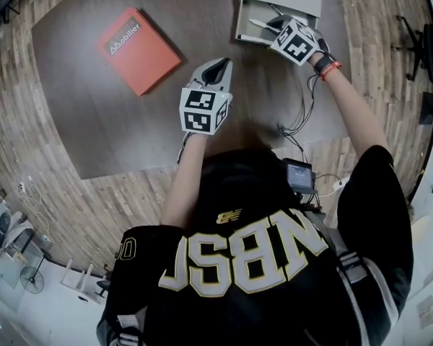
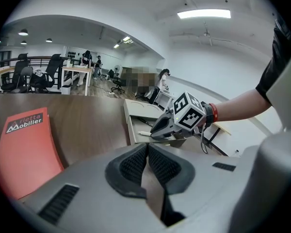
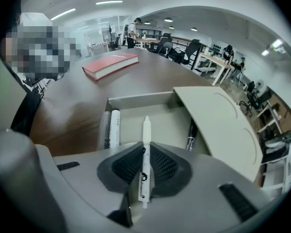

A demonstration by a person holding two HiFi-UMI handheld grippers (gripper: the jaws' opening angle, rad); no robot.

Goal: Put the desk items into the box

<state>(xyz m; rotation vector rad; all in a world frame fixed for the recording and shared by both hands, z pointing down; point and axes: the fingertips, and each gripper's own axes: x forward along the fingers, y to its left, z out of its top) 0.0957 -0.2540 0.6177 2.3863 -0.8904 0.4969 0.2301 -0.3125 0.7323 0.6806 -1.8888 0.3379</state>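
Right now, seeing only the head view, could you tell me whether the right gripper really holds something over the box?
Observer: Yes. The right gripper is shut on a white pen, and the pen's tip points into the box.
Operator: Thank you. Is anything lying in the box?
Observer: A marker lies along its left wall.
Operator: Anything else in there?
Observer: A black pen lies at the right side, partly under the lid.
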